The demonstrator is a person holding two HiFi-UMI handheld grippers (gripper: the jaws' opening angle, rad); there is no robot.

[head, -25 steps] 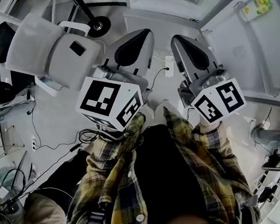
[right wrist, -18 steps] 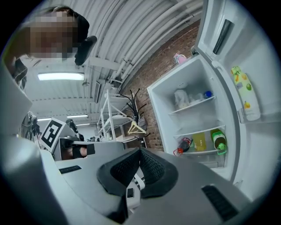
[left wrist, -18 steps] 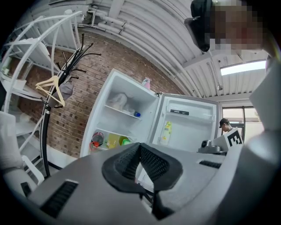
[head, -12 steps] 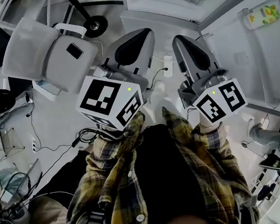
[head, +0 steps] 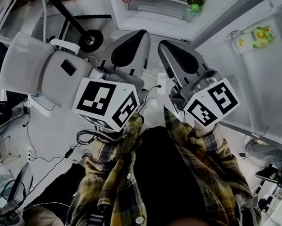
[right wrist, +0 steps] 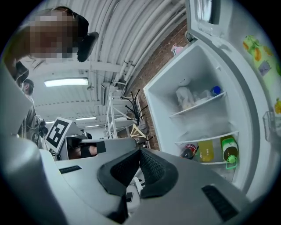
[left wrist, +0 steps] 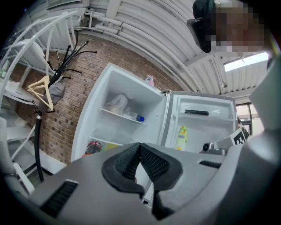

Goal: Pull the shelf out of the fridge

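The white fridge [left wrist: 127, 110] stands open a little ahead of me, its door [left wrist: 204, 121] swung to the right. Inside, an upper shelf [right wrist: 199, 104] carries bags and a blue-capped item. A lower shelf [right wrist: 208, 135] sits above a cola bottle [right wrist: 189, 151], a yellow bottle [right wrist: 206, 150] and a green bottle [right wrist: 229, 151]. My left gripper [head: 141, 34] and right gripper [head: 164, 44] are held side by side before my chest, pointing at the fridge. Both are shut and empty, well short of the shelves. The left gripper's pads [left wrist: 147, 160] meet, as do the right gripper's pads [right wrist: 147, 165].
A white chair [head: 42, 70] stands to my left, with a wheeled stand base [head: 90, 40] beyond it. Cables [head: 50, 153] trail over the floor at left. A coat stand with a wooden hanger [left wrist: 41, 90] stands left of the fridge by a brick wall.
The head view has tilted up, bringing the fridge's bottles into sight at the top. The right gripper has shifted left, closer to the left one. Both stay shut.
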